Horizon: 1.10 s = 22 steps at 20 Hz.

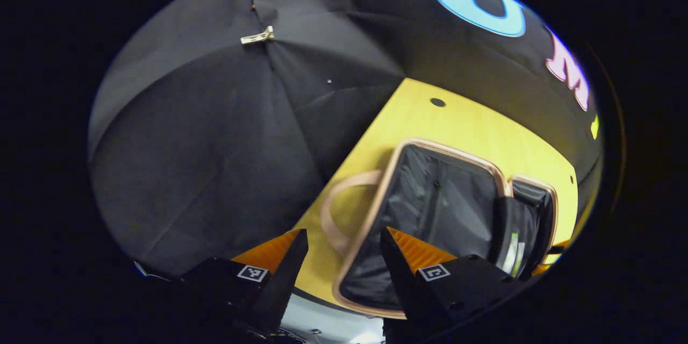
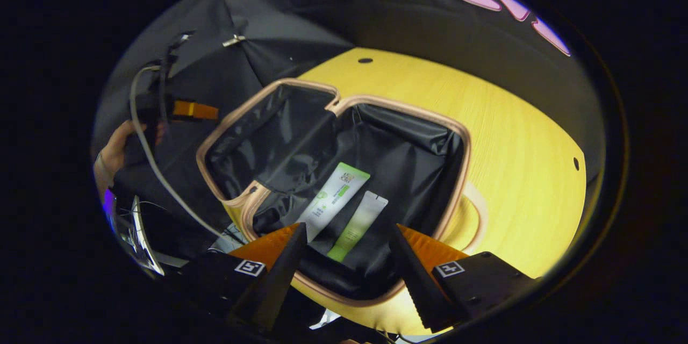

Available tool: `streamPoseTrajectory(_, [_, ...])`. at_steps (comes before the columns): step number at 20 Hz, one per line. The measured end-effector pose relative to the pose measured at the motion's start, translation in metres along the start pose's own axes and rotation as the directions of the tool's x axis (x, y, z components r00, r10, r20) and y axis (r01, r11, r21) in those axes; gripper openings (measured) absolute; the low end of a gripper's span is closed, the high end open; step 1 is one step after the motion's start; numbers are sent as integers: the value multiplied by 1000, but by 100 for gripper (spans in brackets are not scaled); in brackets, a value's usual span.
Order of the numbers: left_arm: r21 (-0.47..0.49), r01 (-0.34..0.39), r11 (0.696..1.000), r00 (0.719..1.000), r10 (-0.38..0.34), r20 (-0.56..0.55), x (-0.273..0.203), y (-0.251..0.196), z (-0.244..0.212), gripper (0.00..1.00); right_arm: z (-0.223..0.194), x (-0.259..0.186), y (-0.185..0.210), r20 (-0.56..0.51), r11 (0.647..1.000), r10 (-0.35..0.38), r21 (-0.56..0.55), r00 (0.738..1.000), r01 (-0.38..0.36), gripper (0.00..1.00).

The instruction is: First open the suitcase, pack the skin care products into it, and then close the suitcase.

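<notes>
Suitcase lies open on the yellow table, black lining, tan rim. Inside its right half two tubes lie side by side, long axes slanting up-right, probably caps nearest. Left tongs and right tongs both spread, empty.

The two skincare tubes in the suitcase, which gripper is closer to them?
Right. The right gripper hangs open just above the two tubes in the open suitcase. The left gripper is open over the suitcase's other half, the tubes off at its far side.

Black-lined suitcase, yellow table
</notes>
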<state>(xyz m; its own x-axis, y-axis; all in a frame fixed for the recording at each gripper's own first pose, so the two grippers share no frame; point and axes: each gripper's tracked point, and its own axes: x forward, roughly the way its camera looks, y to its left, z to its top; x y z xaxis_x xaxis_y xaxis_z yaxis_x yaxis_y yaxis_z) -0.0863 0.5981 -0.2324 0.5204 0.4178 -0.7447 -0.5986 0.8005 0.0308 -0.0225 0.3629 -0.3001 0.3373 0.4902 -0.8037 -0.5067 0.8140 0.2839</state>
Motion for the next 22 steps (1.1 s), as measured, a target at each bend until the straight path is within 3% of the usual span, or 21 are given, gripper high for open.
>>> streamPoseTrajectory(4, [-67, -36, 997, 996, 31, -80, 41, 24, 9, 87, 4, -28, -32, 50, 993, -56, 111, 997, 51, 98])
streamPoseTrajectory(7, [-43, -7, 999, 980, -2, -198, 69, 24, -5, 84, -5, -39, -58, 43, 976, -112, 193, 993, 102, 98])
streamPoseTrajectory(10, [-21, -36, 999, 960, 28, -277, 90, 23, -23, 83, -25, -51, -75, 7, 954, -145, 267, 989, 138, 98])
streamPoseTrajectory(12, [-27, -18, 999, 947, 9, -320, 97, 21, -33, 83, -31, -57, -82, 4, 944, -163, 290, 987, 154, 98])
streamPoseTrajectory(14, [-47, -8, 999, 931, -10, -365, 98, 17, -40, 70, -39, -62, -85, -4, 936, -174, 309, 985, 167, 98])
streamPoseTrajectory(15, [-61, 2, 998, 935, -23, -353, 102, 12, -37, 48, -40, -65, -86, 0, 932, -176, 323, 984, 166, 98])
streamPoseTrajectory(16, [-57, -6, 998, 935, -15, -354, 100, 12, -35, 38, -39, -68, -86, 5, 927, -175, 337, 985, 163, 98])
streamPoseTrajectory(17, [-56, -5, 998, 933, -15, -360, 101, 10, -37, 21, -39, -71, -87, 11, 924, -176, 346, 984, 161, 98])
streamPoseTrajectory(19, [-81, 17, 997, 948, -42, -315, 93, 7, -26, 19, -33, -81, -86, 43, 924, -178, 350, 983, 152, 98])
streamPoseTrajectory(20, [-96, 68, 993, 953, -94, -288, 78, 0, -20, 17, -29, -86, -83, 62, 931, -165, 341, 984, 134, 98])
streamPoseTrajectory(22, [-64, 96, 993, 964, -109, -242, 60, -2, -4, 15, -25, -92, -76, 86, 941, -136, 321, 987, 102, 98])
